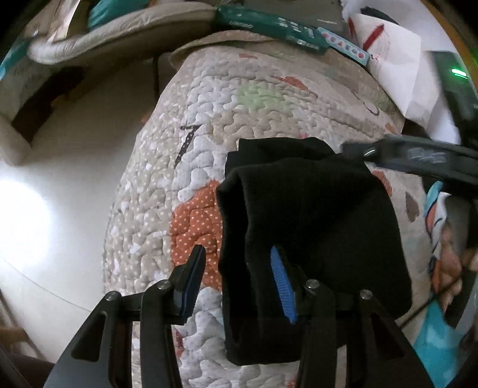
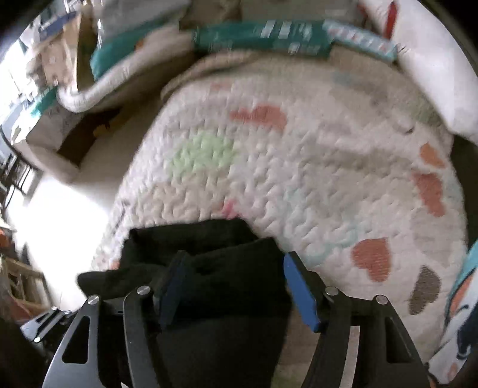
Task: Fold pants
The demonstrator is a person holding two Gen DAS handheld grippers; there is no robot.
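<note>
The black pants [image 1: 310,215] lie folded into a thick bundle on a quilted blanket [image 1: 263,98] printed with hearts. My left gripper [image 1: 239,277] hovers over the bundle's left edge. Its right finger [image 1: 282,283] rests on the black cloth and its left finger [image 1: 194,274] is over the quilt, clear of the fabric, so the jaws stand open. In the right wrist view the pants [image 2: 221,262] fill the gap of my right gripper [image 2: 237,288]. Its blue pads stand apart, the right one at the bundle's right edge, not visibly squeezing. This view is blurred.
A teal box [image 1: 269,27] and white paper [image 1: 397,50] lie at the quilt's far edge. A cushion [image 1: 113,38] sits far left, above pale floor [image 1: 74,179]. A blurred dark part of the right-hand tool [image 1: 418,158] crosses the right side, with a hand [image 1: 451,262] below it.
</note>
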